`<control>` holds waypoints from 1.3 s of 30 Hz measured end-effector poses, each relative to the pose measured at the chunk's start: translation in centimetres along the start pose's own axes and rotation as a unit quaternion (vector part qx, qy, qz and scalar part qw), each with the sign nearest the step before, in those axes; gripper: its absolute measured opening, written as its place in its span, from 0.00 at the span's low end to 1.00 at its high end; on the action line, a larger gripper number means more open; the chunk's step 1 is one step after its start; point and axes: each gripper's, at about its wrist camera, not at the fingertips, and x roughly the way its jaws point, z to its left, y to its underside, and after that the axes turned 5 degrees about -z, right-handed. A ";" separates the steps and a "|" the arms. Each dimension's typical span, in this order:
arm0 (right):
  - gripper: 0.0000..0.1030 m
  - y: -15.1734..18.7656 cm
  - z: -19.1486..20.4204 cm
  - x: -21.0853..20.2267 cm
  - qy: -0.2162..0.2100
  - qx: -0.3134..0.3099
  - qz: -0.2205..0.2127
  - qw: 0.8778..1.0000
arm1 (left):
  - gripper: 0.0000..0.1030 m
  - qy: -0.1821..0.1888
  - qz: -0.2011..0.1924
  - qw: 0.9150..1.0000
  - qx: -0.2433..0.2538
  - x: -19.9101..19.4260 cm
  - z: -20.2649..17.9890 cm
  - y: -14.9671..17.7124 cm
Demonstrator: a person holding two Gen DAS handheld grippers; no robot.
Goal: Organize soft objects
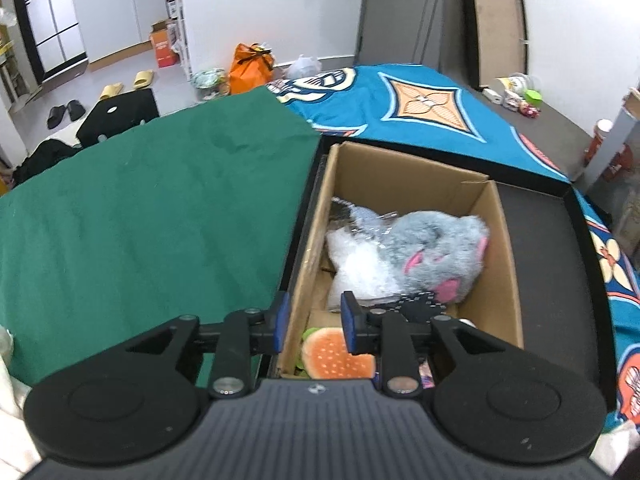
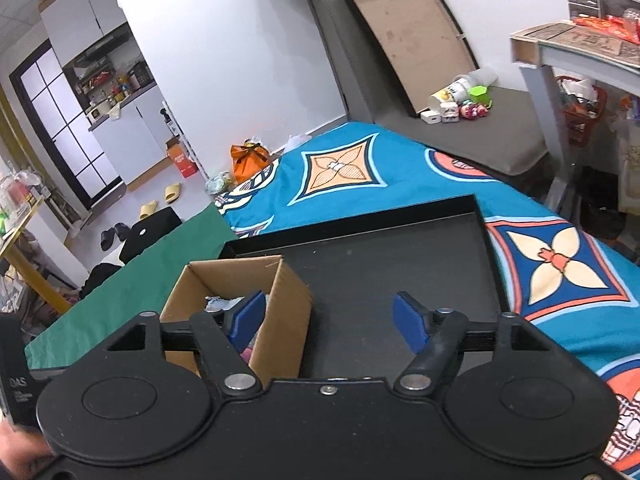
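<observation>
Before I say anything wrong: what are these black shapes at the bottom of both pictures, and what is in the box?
Each black shape is a hand-held gripper that a person carries, with a camera looking along its two blue-padded fingers. One picture is from the left hand-held gripper, one from the right hand-held gripper. Both stand open and hold nothing. A cardboard box stands in a black tray on a blue patterned cloth. Inside lie a grey plush toy, a white plastic bag and a burger-shaped toy.

Lived-in home — slippers (image 2: 173, 192), kitchen cabinets (image 2: 120, 136), patterned blanket (image 2: 360, 168)
</observation>
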 end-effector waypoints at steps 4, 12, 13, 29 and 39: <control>0.79 -0.2 -0.8 -1.1 0.003 0.003 -0.005 1.000 | 0.31 0.010 -0.003 1.000 0.013 -1.5 -0.8 -0.5; 0.90 -0.3 -2.1 -3.6 -0.004 0.009 -0.013 1.000 | 0.46 0.033 -0.014 0.999 0.023 -4.7 -1.8 -0.8; 0.92 -0.3 -2.1 -3.9 -0.005 0.008 -0.015 1.000 | 0.48 0.033 -0.016 0.999 0.021 -5.0 -1.7 -0.8; 1.00 0.6 -3.6 -8.4 -0.019 -0.006 -0.022 1.000 | 0.64 0.050 -0.045 0.997 0.036 -11.9 -2.3 0.0; 1.00 1.2 -3.5 -10.9 -0.032 -0.015 -0.018 0.999 | 0.78 0.084 -0.050 0.994 0.040 -14.8 -3.1 1.5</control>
